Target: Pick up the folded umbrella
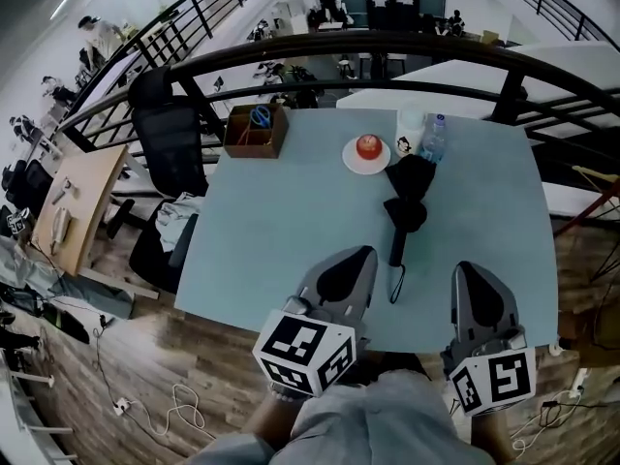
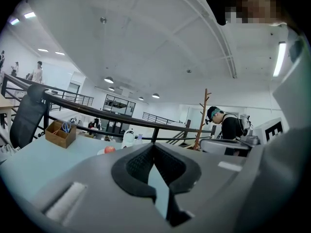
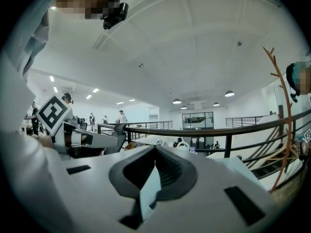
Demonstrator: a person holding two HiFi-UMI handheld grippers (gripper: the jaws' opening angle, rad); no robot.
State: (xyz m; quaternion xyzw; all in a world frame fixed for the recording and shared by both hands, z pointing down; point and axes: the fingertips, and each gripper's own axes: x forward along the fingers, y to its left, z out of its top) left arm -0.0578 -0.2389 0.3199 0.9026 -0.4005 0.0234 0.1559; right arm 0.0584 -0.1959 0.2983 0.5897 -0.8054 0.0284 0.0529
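Note:
The folded black umbrella (image 1: 408,198) lies on the pale blue table (image 1: 291,221), canopy end toward the far side, its handle (image 1: 396,245) and wrist strap (image 1: 395,287) pointing at me. My left gripper (image 1: 363,253) hovers over the near edge just left of the handle, its jaws closed together with nothing in them (image 2: 154,145). At the same edge, right of the strap, my right gripper (image 1: 466,268) also holds its jaws together empty (image 3: 155,148). Neither touches the umbrella, which is hidden behind the jaws in both gripper views.
Behind the umbrella stand a plate with a red apple (image 1: 366,151), a white mug (image 1: 411,132) and a water bottle (image 1: 434,139). A wooden box with blue scissors (image 1: 256,130) sits at the far left corner. A black chair (image 1: 170,145) and a dark railing (image 1: 387,45) border the table.

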